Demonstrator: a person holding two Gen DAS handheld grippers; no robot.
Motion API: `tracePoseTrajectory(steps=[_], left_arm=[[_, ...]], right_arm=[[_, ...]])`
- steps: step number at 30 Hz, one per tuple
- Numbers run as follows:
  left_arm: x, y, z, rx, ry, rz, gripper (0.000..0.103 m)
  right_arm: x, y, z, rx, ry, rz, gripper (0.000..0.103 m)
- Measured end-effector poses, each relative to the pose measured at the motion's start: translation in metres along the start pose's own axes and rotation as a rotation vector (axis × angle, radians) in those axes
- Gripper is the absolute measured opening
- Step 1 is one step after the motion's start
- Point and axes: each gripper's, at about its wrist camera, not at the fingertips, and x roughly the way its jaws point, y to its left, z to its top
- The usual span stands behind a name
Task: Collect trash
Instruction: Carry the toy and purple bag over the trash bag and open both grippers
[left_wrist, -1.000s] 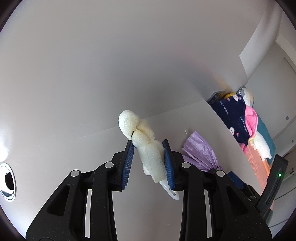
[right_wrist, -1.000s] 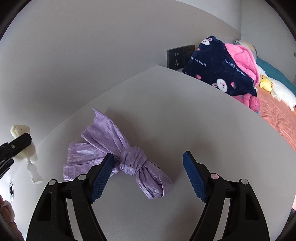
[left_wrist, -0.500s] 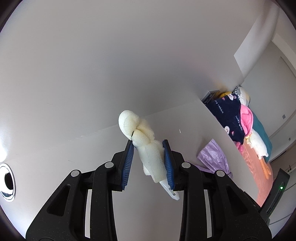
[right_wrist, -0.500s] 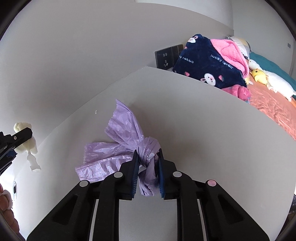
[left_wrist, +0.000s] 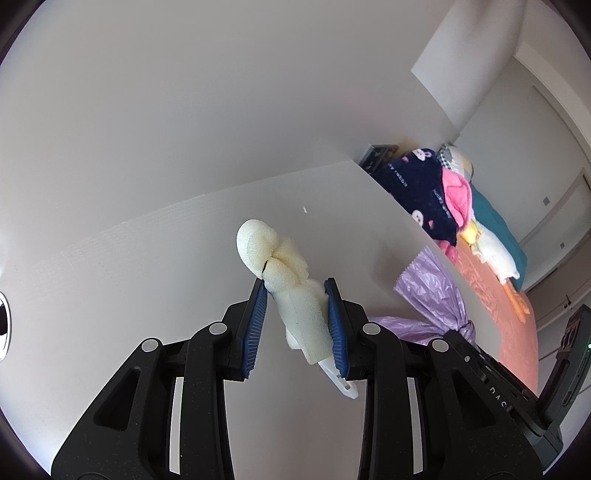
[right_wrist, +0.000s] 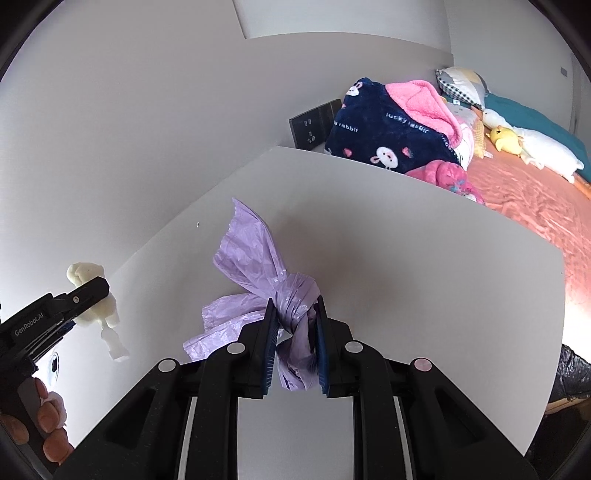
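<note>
Lifted off the table (right_wrist: 424, 258), purple bag (right_wrist: 295, 291) sits pinched between right tongs (right_wrist: 294, 338) (left tongs (left_wrist: 297, 319) clamp foam (left_wrist: 291, 295)).

foam piece (left_wrist: 291, 295): its lower end sits behind the left claw's (left_wrist: 297, 314) right pad; a white plastic tab sticks out below.
purple bag (right_wrist: 258, 291): its knot is pinched out of sight between the right claw's (right_wrist: 295, 332) pads.
round hole (left_wrist: 3, 325): cut by the left edge.
person's fingers (right_wrist: 51, 432): only the tips show, at the corner.
</note>
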Motion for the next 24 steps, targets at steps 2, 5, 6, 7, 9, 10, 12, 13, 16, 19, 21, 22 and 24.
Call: tracePoseTrajectory(steps=[2, 5, 6, 7, 9, 10, 12, 13, 16, 19, 21, 22, 24], left_arm=[[-0.003, -0.008, -0.006, 0.017, 0.004, -0.011, 0.031], [-0.008, -0.020, -0.014, 0.044, 0.012, -0.023, 0.031], [-0.010, -0.024, -0.015, 0.051, 0.013, -0.028, 0.031], [-0.012, -0.028, -0.017, 0.060, 0.013, -0.034, 0.031], [-0.018, -0.037, -0.020, 0.079, 0.010, -0.045, 0.031], [-0.021, -0.041, -0.022, 0.088, 0.007, -0.051, 0.031], [-0.026, -0.050, -0.025, 0.109, 0.007, -0.070, 0.031], [-0.028, -0.055, -0.027, 0.121, 0.008, -0.080, 0.031], [-0.034, -0.068, -0.034, 0.157, 0.009, -0.094, 0.031], [-0.043, -0.077, -0.042, 0.176, 0.012, -0.113, 0.031], [-0.046, -0.085, -0.046, 0.187, 0.018, -0.129, 0.031], [-0.047, -0.088, -0.047, 0.192, 0.022, -0.139, 0.031], [-0.051, -0.095, -0.051, 0.204, 0.028, -0.156, 0.031]], right_arm=[[-0.009, -0.005, -0.004, 0.007, -0.005, -0.003, 0.020], [-0.022, -0.014, -0.008, 0.023, -0.017, -0.009, 0.020], [-0.026, -0.017, -0.009, 0.031, -0.021, -0.011, 0.020], [-0.031, -0.021, -0.011, 0.039, -0.026, -0.012, 0.020], [-0.041, -0.027, -0.014, 0.047, -0.034, -0.016, 0.020], [-0.046, -0.029, -0.015, 0.048, -0.040, -0.022, 0.020], [-0.056, -0.033, -0.019, 0.048, -0.054, -0.031, 0.020], [-0.061, -0.035, -0.021, 0.046, -0.060, -0.037, 0.020], [-0.074, -0.042, -0.026, 0.052, -0.071, -0.050, 0.020], [-0.087, -0.048, -0.031, 0.059, -0.084, -0.061, 0.020], [-0.096, -0.051, -0.034, 0.060, -0.094, -0.072, 0.020], [-0.101, -0.053, -0.036, 0.062, -0.100, -0.077, 0.020], [-0.109, -0.058, -0.039, 0.068, -0.111, -0.089, 0.020]])
